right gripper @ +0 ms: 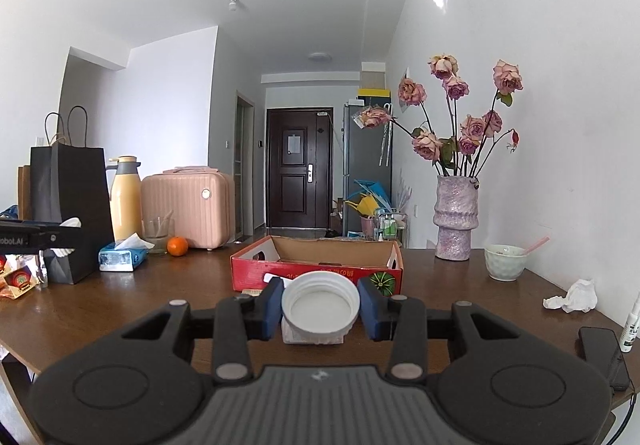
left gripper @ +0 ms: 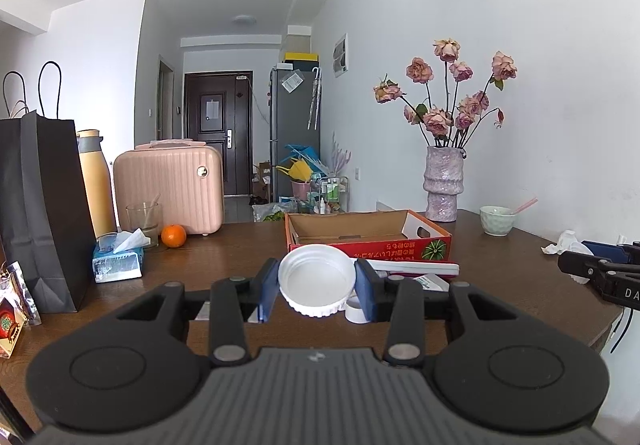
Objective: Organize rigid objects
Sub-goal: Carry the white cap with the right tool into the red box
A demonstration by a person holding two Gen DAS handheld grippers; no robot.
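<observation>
White ribbed lid (left gripper: 317, 279) clamped in left gripper (left gripper: 317, 285); right gripper (right gripper: 320, 309) clamps a second white lid (right gripper: 320, 305). Both held above wooden table (left gripper: 208, 265), red cardboard tray (left gripper: 368, 235) just beyond.

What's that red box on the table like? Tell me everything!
The red box is a shallow cardboard tray, red outside with printed writing and a green pumpkin picture, plain brown inside. It has cut-out handle holes in its end walls. It sits open and flat on the brown table, behind the white lid held in the right gripper. No contents show.
</observation>
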